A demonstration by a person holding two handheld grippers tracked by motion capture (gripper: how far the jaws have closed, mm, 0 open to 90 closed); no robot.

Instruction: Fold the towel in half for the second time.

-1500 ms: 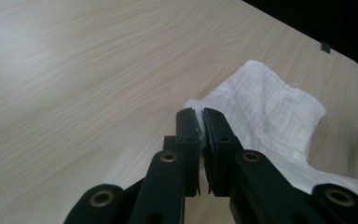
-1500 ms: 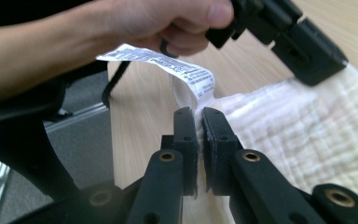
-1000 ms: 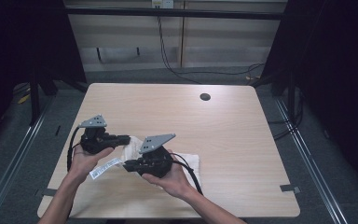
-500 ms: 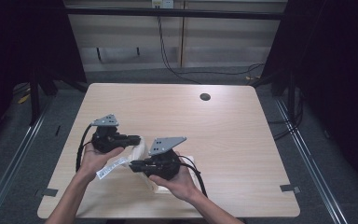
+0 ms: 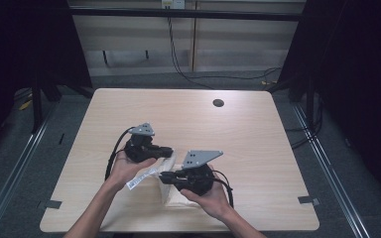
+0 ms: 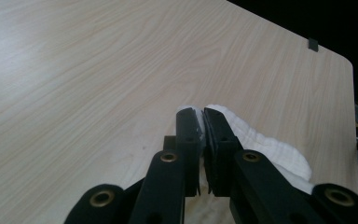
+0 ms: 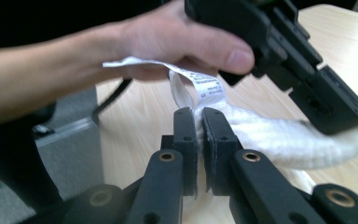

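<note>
Left gripper view puts your left gripper (image 6: 201, 122) right at the cloth: its two black jaws are pressed together on an edge of the white towel (image 6: 265, 144), and the fabric bunches up between the pads and trails off to the right over the pale wood table (image 6: 98, 70). Your right gripper (image 7: 198, 122) is doing the same in the right gripper view, jaws pinched on another edge of the towel, just below the loop where the printed care label (image 7: 205, 86) is sewn on. Beyond those jaws you can see your left hand (image 7: 177, 42) wrapped around the other gripper, whose tip rests on the far end of the towel, with the label strip running under that hand. From the high view, your left gripper (image 5: 166, 151) sits a little left of the table's middle and your right gripper (image 5: 166, 177) just beside it, nearer the front edge, so the two tips point toward each other with the towel (image 5: 171, 191) bunched between and below them. Its label (image 5: 141, 177) sticks out to the left under your left hand (image 5: 129, 166). A small dark round hole (image 5: 218, 103) sits well apart, toward the far edge of the table (image 5: 278, 148).
</note>
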